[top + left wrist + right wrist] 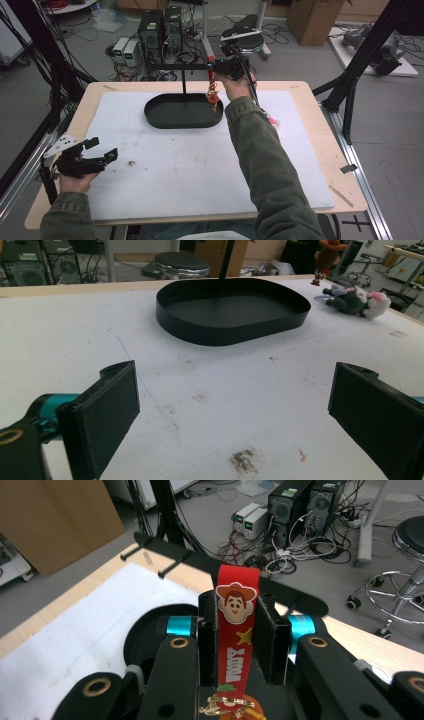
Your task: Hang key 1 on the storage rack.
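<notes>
Holding the red strap [237, 630] pinched between its two black pads, the right gripper [239, 645] has its jaws closed tight on the band, which stands up out of the grip along the jaws' own line, its looped top end rising just above the pad tips and its lower end trailing down behind them to a small gold clasp and an orange charm. Ahead of that gripper and a little beyond the loop runs the black hanging bar [210, 565] of the stand, lying crosswise to the strap's long axis, with two short pegs [172, 565] sticking out from it toward the gripper's left; the coming move, as I judge it, turns on bringing the upright loop forward to one of those pegs. In the high view the right gripper [220, 67] sits at the near end of that bar with the strap [213, 90] dangling below it over the edge of the black tray [165, 120]. The right hand is plainly the nearer one; the left gripper [100, 150] rests well apart at the table's near left corner, jaws spread wide with nothing between them. The strap is bright red, flat and narrow, printed with a cartoon cowboy face in a brown hat, a yellow star and yellow lettering.
</notes>
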`<state>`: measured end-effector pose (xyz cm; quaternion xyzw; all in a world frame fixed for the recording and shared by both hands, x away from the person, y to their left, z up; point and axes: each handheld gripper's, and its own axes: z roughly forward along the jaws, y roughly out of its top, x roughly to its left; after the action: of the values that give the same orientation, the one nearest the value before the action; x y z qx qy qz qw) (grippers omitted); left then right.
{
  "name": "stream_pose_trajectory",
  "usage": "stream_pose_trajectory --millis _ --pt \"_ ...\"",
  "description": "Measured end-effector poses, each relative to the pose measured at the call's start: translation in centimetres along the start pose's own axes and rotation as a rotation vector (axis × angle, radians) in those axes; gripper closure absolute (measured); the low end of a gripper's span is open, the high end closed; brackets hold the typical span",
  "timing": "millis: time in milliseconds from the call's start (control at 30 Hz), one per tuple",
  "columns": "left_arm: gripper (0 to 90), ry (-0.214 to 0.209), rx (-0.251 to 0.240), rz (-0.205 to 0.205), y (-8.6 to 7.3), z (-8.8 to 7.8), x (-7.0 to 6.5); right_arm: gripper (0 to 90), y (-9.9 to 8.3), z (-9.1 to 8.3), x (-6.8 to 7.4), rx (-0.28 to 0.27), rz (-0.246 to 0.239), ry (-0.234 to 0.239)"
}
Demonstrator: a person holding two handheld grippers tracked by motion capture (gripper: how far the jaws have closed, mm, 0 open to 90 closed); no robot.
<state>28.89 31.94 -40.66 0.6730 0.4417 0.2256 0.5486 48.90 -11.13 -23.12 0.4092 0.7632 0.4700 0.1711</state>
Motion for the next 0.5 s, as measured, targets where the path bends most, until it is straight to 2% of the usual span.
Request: stream_pose_trajectory --millis 300,500 --pt "6.6 -0.019 -0.021 -0.009 0.2 0.2 -0.3 74.0 1.6 1.6 0.3 -0.001 0.032 -0.004" --pt "6.6 -0.021 -0.021 -0.009 0.2 0.2 -0.3 74.1 3.1 2.9 0.7 -0.014 0.011 0.019"
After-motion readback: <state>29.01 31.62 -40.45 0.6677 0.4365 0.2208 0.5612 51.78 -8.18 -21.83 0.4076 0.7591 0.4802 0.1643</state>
